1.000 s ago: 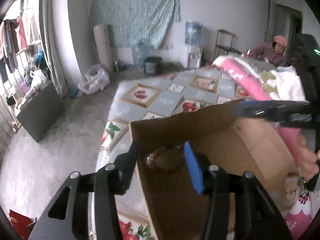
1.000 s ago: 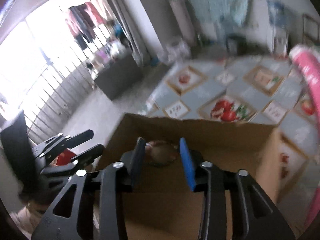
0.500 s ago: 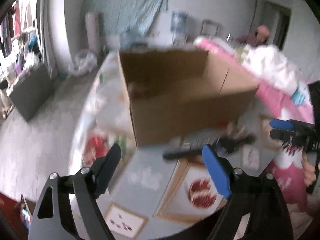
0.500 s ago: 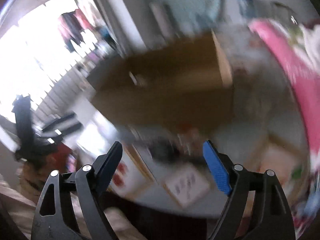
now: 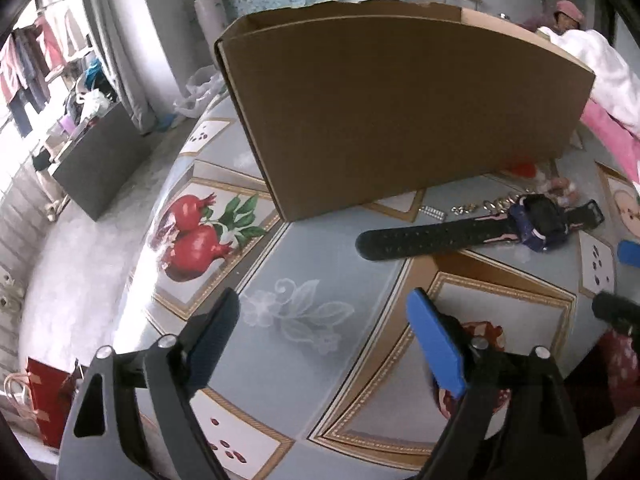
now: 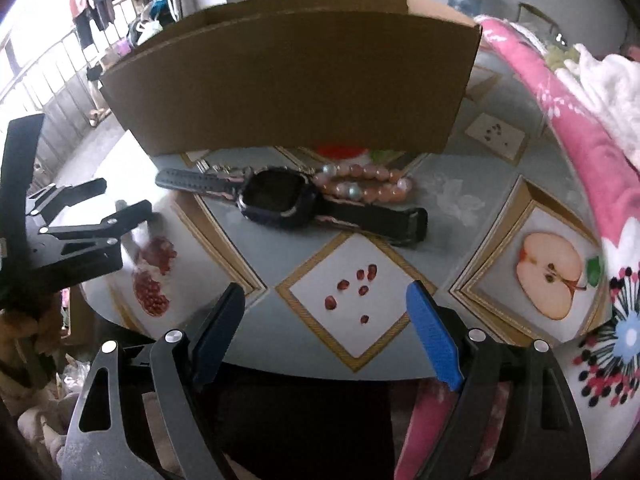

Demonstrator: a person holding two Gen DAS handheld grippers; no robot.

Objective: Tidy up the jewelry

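Note:
A black wristwatch lies flat on the table in front of a brown cardboard box. A pink bead bracelet lies against its far side. In the left wrist view the watch lies to the right, with a thin gold chain and small silver piece behind it, near the box. My left gripper is open and empty above the table. My right gripper is open and empty near the table's front edge, short of the watch.
The table has a fruit-print cover. A pink and white blanket lies along the right. The left gripper's body shows at the left in the right wrist view. A red bag stands on the floor.
Both grippers have pulled back out of the box and dropped to table level, jaws now wide open. The bead bracelet seen inside the box earlier is hidden by its wall.

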